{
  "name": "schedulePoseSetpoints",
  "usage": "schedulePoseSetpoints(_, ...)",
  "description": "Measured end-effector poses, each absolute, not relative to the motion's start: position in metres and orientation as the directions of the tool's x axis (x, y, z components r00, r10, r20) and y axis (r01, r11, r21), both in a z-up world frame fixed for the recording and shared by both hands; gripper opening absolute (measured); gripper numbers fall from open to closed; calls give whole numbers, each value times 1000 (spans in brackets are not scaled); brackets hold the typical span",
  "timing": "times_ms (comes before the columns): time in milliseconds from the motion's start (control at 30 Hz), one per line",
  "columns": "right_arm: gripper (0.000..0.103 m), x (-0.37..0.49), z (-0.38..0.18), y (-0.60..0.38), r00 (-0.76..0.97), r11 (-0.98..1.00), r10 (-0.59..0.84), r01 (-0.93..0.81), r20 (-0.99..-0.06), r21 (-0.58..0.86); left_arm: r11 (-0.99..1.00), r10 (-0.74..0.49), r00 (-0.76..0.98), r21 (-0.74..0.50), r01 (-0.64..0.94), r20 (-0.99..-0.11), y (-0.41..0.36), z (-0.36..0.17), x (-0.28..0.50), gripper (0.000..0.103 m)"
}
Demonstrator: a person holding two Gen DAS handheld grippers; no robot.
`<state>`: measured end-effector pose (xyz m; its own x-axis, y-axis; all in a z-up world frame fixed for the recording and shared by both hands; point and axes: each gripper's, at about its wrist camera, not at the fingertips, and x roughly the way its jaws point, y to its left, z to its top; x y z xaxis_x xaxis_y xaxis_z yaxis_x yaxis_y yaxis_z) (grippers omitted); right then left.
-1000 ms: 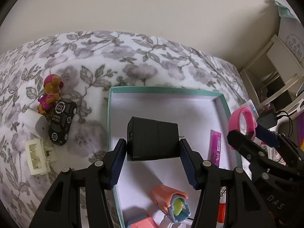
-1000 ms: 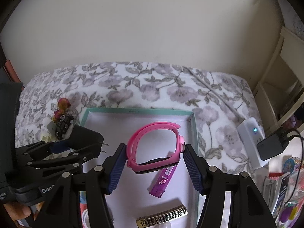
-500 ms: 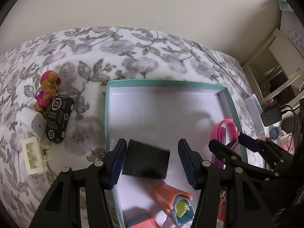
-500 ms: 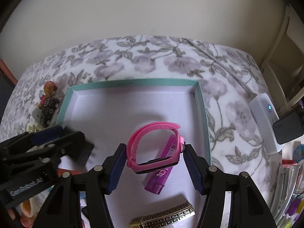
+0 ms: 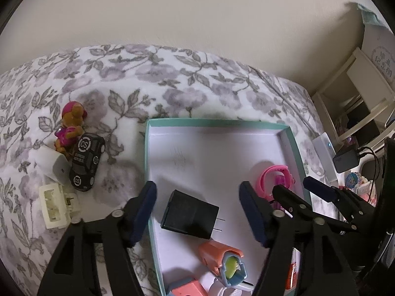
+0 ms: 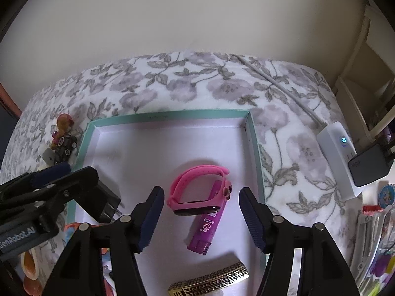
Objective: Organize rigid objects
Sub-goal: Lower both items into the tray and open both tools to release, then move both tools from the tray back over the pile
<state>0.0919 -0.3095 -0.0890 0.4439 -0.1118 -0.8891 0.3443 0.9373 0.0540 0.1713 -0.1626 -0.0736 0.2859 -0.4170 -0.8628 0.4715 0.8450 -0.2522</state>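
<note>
Both grippers hang with jaws spread wide over the teal-rimmed box (image 5: 293, 145), and neither holds anything. Between the fingers of the left gripper (image 5: 197, 212) the black charger (image 5: 188, 214) lies flat on the white box floor, its two prongs toward the right finger, clear of both pads. Between the fingers of the right gripper (image 6: 201, 214) the pink watch (image 6: 197, 192) rests on its side, draped across the upper end of the purple lighter (image 6: 207, 229); a gold patterned clip (image 6: 209, 283) lies closer to the gripper body, below the lighter.

One second ago each gripper pinched its item, charger in the left and watch in the right, above the box; half a second ago the left had let go while the right kept its grip. Now both items lie released and the jaws have widened.

Left of the left gripper, outside the box, a black toy car (image 5: 85, 162), a pup figure (image 5: 70, 125), a white adapter (image 5: 54, 164) and a cream plug block (image 5: 55, 206) sit on the floral bedspread (image 5: 172, 79). A salmon toy (image 5: 222, 261) is partly hidden by the frame edge, and the right gripper's finger partly covers the watch in the left view.
</note>
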Motion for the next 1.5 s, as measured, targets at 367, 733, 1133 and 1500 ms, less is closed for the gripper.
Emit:
schedulePoseSetpoints(367,82,92,-69,-305,500,939,-112,337,-859,73,877,-391,352,-229,422,-850,-143,-61,182,82)
schedulePoseSetpoints(733,92,100,-74,-286,507,946,-82,311,-858,93,933,-288,414,-155,326,-863,-111,-64,198,93)
schedulePoseSetpoints(1133,92,114,-73,-246,525,965,-39,240,-850,104,967,-208,444,-115,226,-872,-63,-67,214,94)
schedulePoseSetpoints(1500,100,127,-61,-204,575,972,19,181,-818,150,985,-163,495,-171,29,-854,34,-59,234,103)
